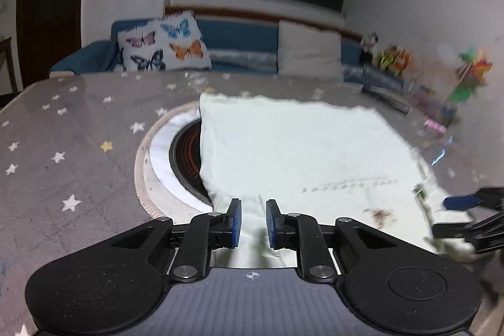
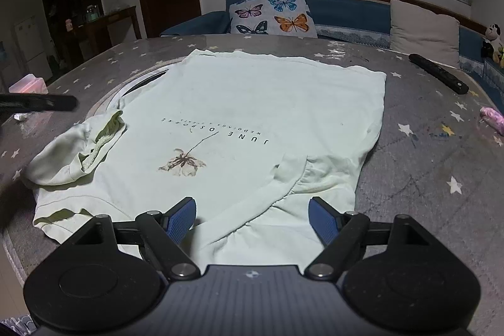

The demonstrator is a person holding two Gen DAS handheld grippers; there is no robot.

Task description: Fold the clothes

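A pale mint T-shirt [image 2: 252, 103] with a flower print and dark lettering lies spread on the star-patterned table [image 2: 425, 166]. Its left sleeve [image 2: 78, 150] is bunched and turned back onto the body; the right sleeve [image 2: 302, 175] lies wrinkled near the front. My right gripper [image 2: 253, 218] is open, its jaws wide apart just above the shirt's near edge, holding nothing. My left gripper [image 1: 253, 222] has its jaws narrowly apart over a strip of the shirt [image 1: 299, 147] at its near left corner; cloth lies between the pads. The right gripper [image 1: 466, 210] shows at the right edge of the left wrist view.
A round inset burner [image 1: 186, 159] in the table is partly covered by the shirt. A black remote [image 2: 438, 73] and a pink object [image 2: 493, 118] lie at the right. A pink box [image 2: 28, 85] sits far left. A blue sofa with a butterfly pillow [image 2: 271, 11] stands behind.
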